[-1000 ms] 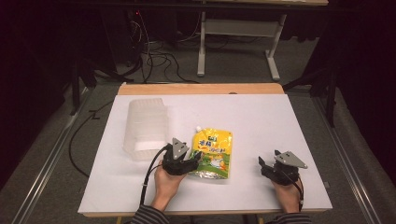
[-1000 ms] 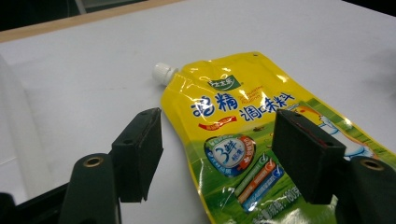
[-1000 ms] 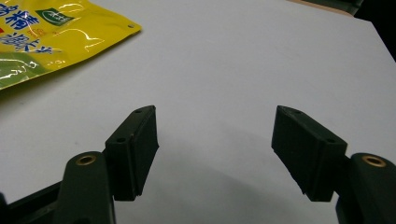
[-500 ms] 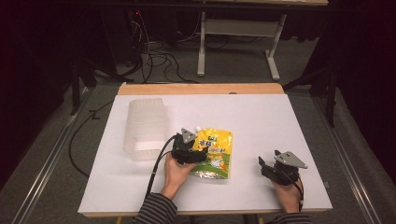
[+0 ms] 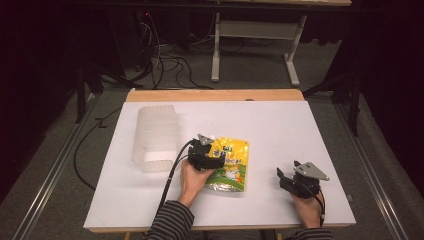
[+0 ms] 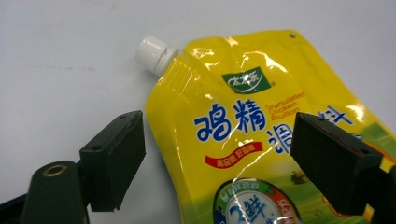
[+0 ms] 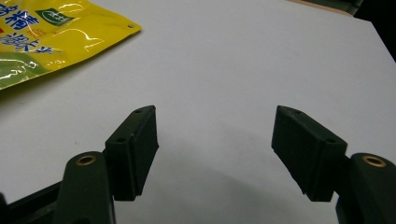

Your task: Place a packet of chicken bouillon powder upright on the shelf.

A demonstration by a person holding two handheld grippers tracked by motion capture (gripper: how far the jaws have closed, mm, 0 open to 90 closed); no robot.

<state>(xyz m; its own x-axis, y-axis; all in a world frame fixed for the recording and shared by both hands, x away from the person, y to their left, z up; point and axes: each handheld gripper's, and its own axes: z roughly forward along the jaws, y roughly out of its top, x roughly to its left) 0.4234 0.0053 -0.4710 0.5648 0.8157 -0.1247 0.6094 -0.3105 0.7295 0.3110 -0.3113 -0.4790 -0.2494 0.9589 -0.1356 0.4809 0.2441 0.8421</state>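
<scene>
A yellow spouted pouch [image 5: 231, 165] with blue print lies flat on the white table [image 5: 280, 125], its white cap [image 5: 212, 137] at the far left corner. My left gripper [image 5: 211, 150] hovers over the pouch's cap-side end. In the left gripper view, the left gripper [image 6: 219, 140] has just been opening its jaws. They straddle the pouch [image 6: 261, 140] below its cap [image 6: 153, 53], and the pads press on nothing. My right gripper [image 5: 287, 179] rests open at the front right, apart from the pouch. In the right gripper view, the right gripper [image 7: 215, 135] has bare table between its jaws and the pouch [image 7: 51, 32] lies far left.
A clear ribbed plastic container [image 5: 156, 140] sits on the left part of the table, close to the left hand. A black cable [image 5: 170, 180] trails from the left gripper toward the front edge. The wooden table edge [image 5: 215, 95] runs along the back.
The left hand has carried its gripper right and away from the person, from beside the pouch's left edge to over its cap end. The right gripper and the pouch have stayed put.
</scene>
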